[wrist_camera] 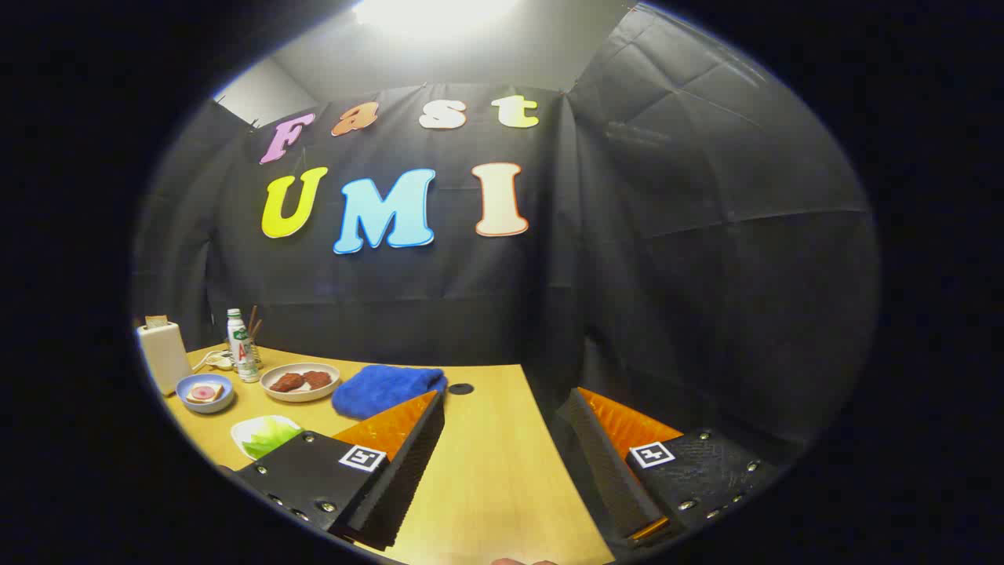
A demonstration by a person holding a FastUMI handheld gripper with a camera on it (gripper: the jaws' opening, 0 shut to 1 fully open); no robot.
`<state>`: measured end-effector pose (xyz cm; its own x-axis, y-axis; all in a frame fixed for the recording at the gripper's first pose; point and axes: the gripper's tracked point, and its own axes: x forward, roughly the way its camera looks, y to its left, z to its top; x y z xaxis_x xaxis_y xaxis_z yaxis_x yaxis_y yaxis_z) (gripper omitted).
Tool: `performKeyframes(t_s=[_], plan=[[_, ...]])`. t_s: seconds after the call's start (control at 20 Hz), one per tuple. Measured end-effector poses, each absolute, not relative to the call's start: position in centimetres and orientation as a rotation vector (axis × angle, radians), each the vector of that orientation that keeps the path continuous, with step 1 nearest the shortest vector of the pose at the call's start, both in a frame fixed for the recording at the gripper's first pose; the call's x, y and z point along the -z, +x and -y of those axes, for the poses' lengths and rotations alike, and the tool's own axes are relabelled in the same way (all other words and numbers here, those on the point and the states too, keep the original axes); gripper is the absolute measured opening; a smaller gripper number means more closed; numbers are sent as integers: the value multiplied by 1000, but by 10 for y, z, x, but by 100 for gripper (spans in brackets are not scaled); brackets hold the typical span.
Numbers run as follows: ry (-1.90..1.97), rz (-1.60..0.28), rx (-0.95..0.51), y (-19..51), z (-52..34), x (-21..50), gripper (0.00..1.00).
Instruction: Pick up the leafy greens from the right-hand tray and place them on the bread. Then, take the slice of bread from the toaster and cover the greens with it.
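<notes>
1. The gripper (502, 463) is open wide. It holds nothing. Only bare worktop (494, 471) shows between its two fingers.
2. The leafy greens (267, 436) lie on a white tray (241, 430), just to the left of the left finger and partly tucked behind it.
3. The bread (204, 392) sits in a small blue bowl (188, 384), farther away on the left. It looks like it has something pink on top.
4. The white toaster (163, 357) stands at the far left, behind the bowl. A slice of bread (156, 320) sticks up out of it.
5. A plate with two brown patties (301, 381), a blue cloth (384, 390) and a bottle (239, 345) are close by.
6. What could go wrong: the greens are thin and floppy, so the fingers may slide over them or grab only a bit. The tray is light and may get pushed along.
7. The bowl is small, so the greens may fall off the bread.
8. The bottle's label is too small to read. Each finger has a black-and-white square marker with no words.
</notes>
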<state>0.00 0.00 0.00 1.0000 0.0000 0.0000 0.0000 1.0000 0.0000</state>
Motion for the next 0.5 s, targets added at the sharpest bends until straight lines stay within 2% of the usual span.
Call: performKeyframes(t_s=[0.5], plan=[[27,7,-94,-37,-126,-35,97]])
